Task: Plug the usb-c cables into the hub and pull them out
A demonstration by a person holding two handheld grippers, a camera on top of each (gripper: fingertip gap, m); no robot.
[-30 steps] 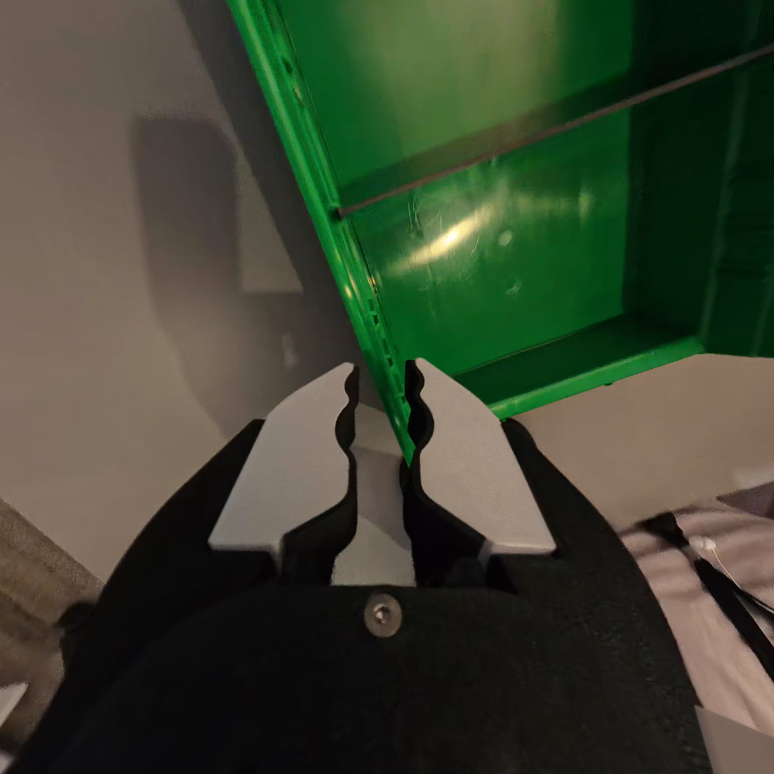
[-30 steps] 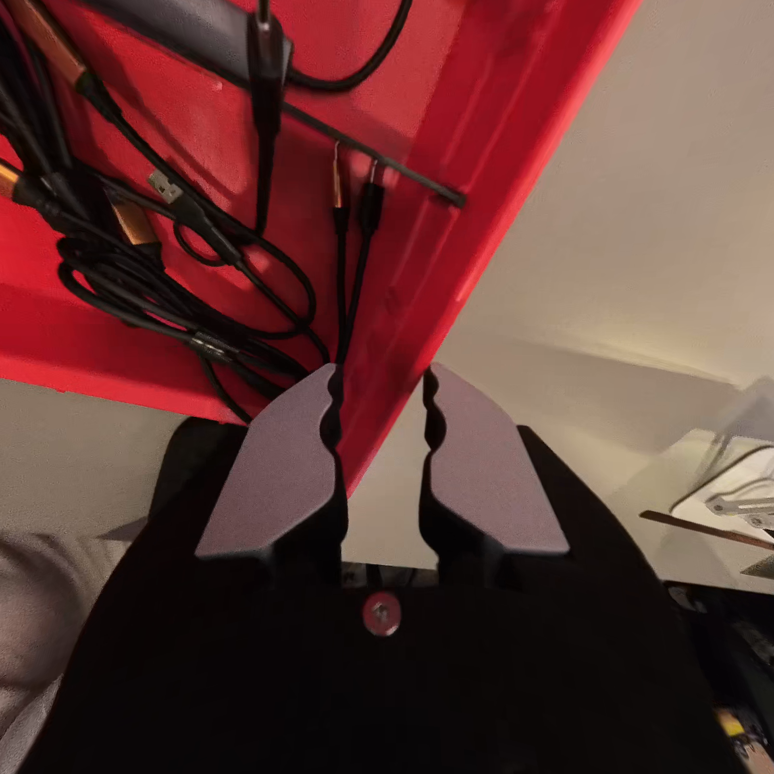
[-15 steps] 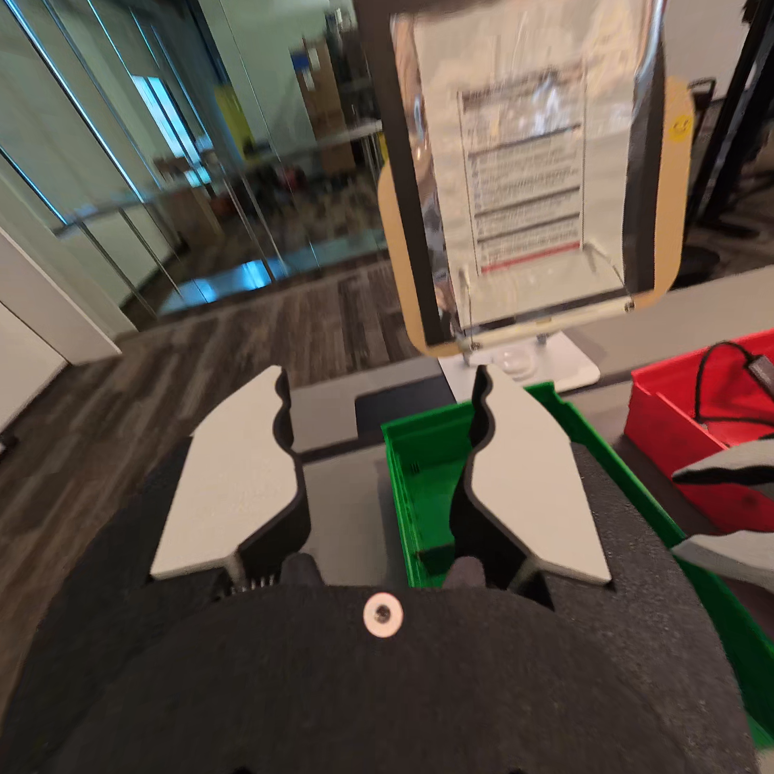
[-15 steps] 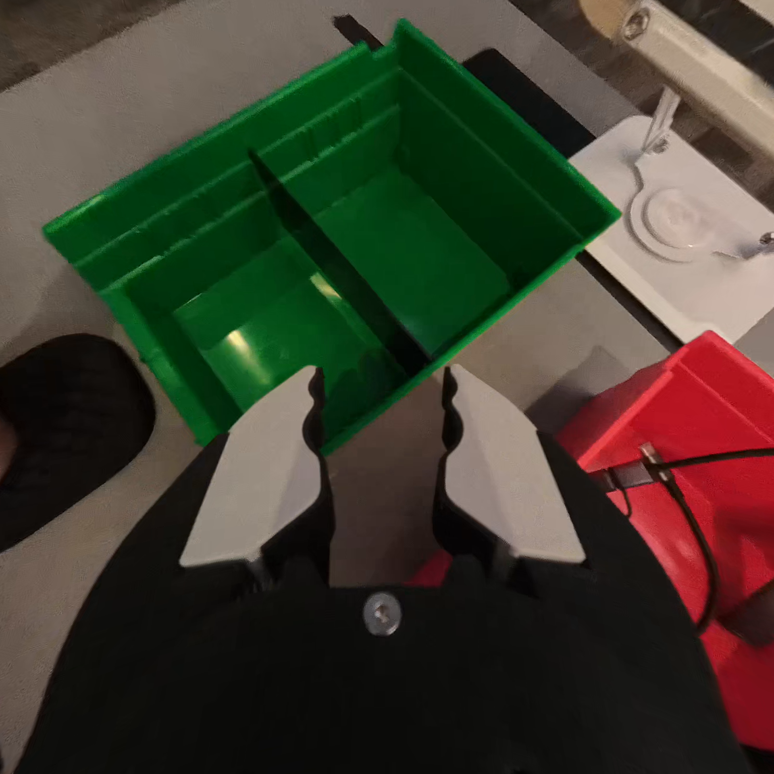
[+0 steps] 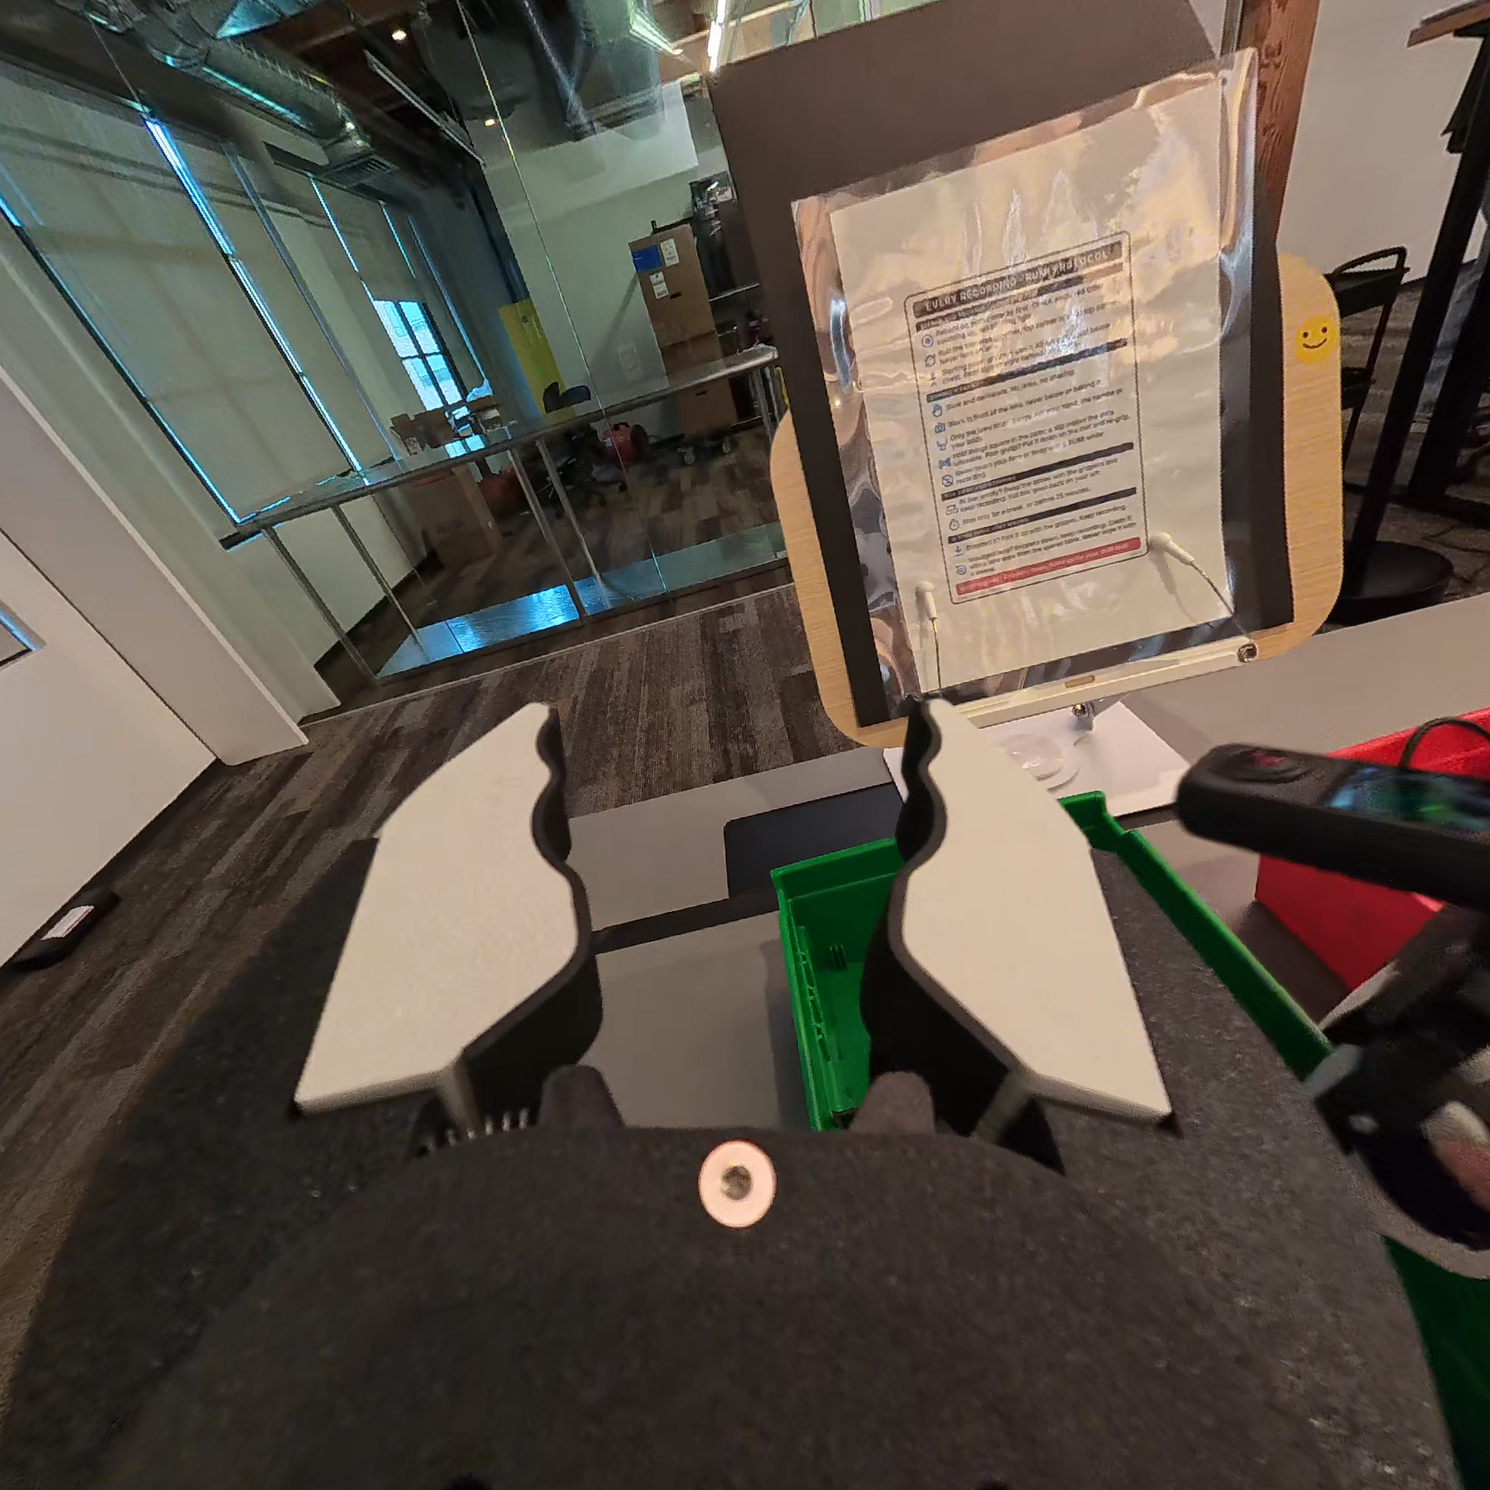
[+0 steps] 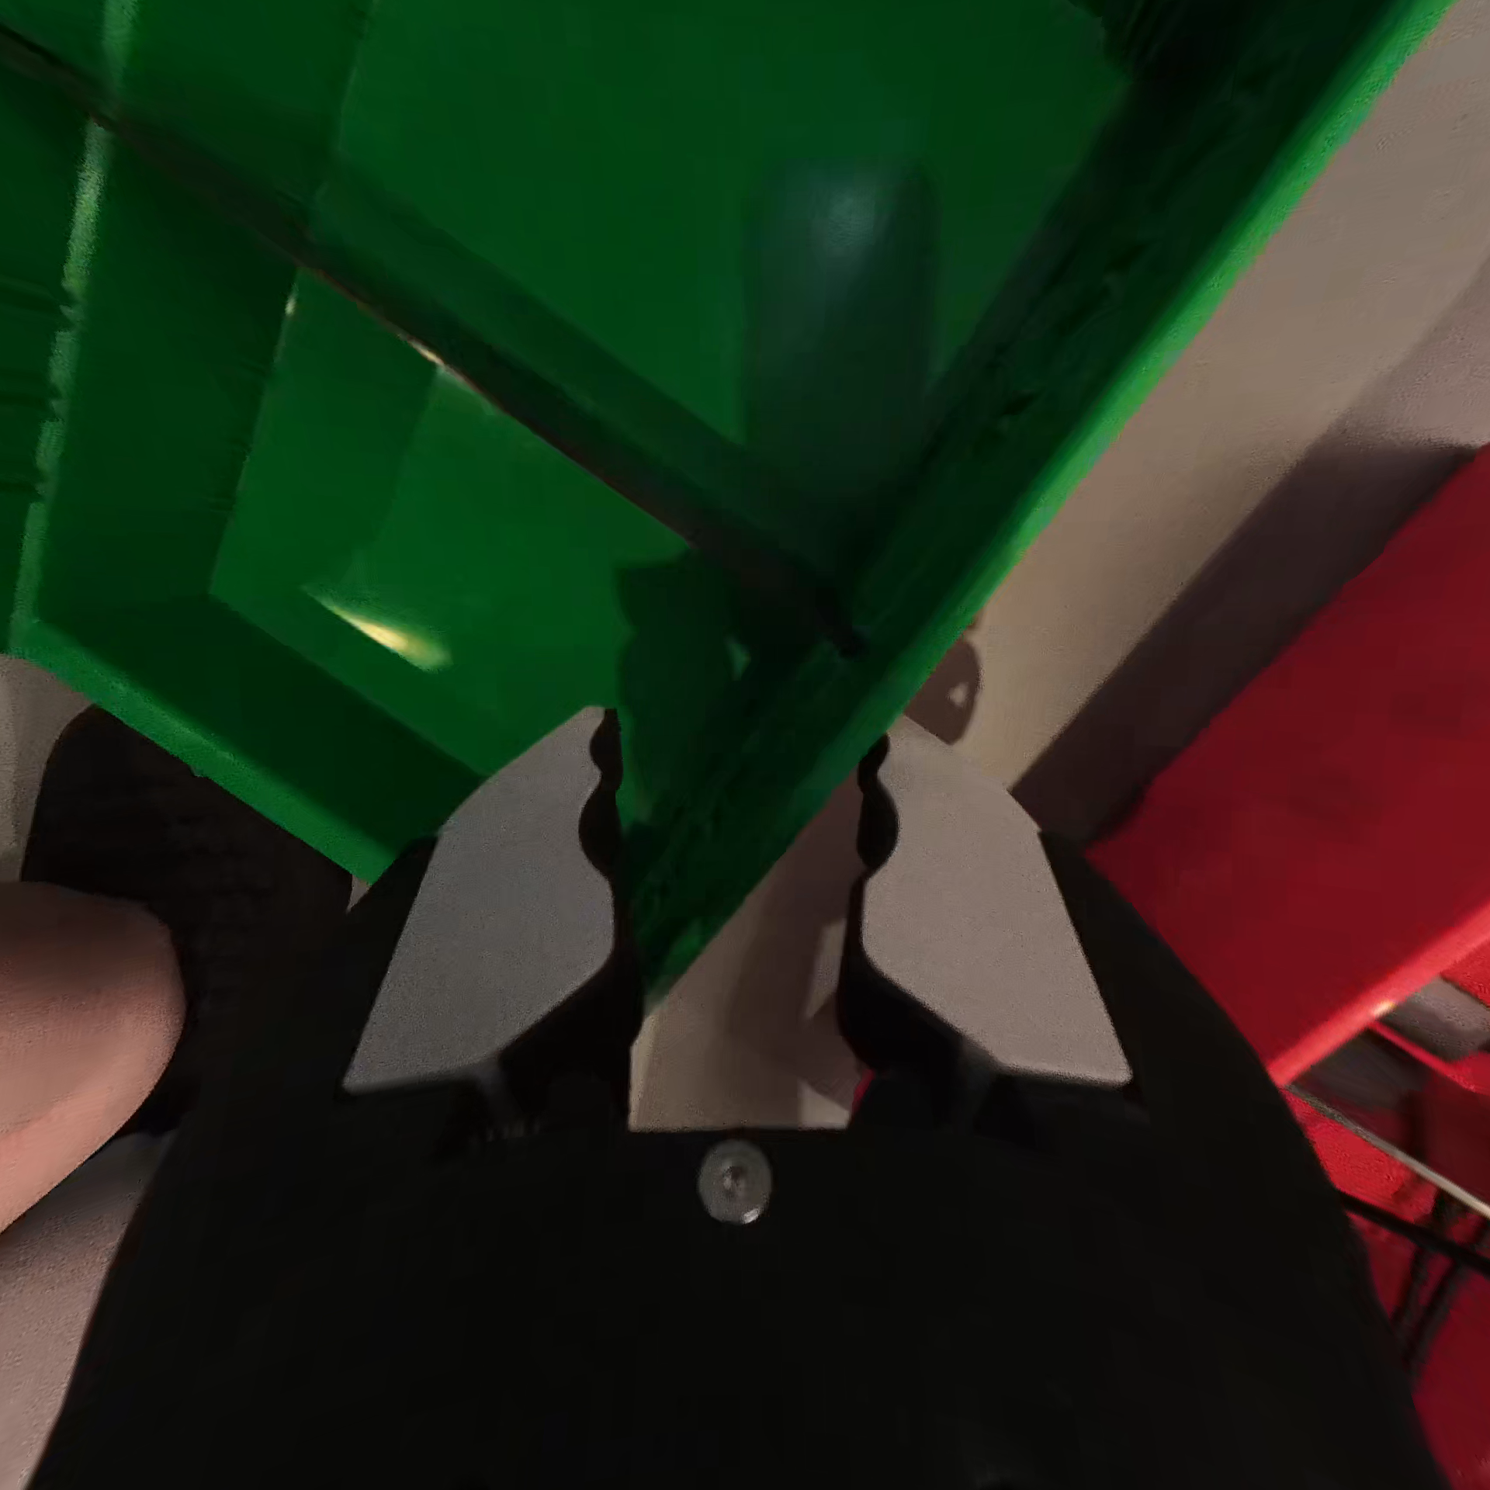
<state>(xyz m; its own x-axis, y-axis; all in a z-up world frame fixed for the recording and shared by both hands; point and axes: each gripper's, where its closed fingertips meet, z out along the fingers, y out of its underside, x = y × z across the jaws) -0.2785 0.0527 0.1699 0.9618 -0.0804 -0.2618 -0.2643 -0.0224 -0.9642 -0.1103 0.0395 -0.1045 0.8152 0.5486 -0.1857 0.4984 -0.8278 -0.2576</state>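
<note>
My left gripper [image 5: 738, 726] is open and empty, held above the near left corner of a green bin [image 5: 814, 967]. A red bin [image 5: 1354, 911] stands to the right, with a loop of black cable [image 5: 1443, 730] showing over its rim. My right gripper [image 6: 740, 738] is open and empty, low over the green bin [image 6: 500, 161], with the bin's right wall between its fingers. The red bin [image 6: 1290, 766] lies to its right, with blurred black cable [image 6: 1419, 1242] inside. The hub is not in view.
A laminated sheet on a stand [image 5: 1040, 419] with a white base [image 5: 1088, 758] stands behind the bins on the grey table [image 5: 669, 822]. The right gripper's black camera [image 5: 1322, 814] reaches in from the right. A hand [image 6: 81, 1008] shows at the left edge.
The left gripper has tilted up from the green bin to face the room and opened wider. The right gripper has swung from the red bin to the green bin and dropped close to it.
</note>
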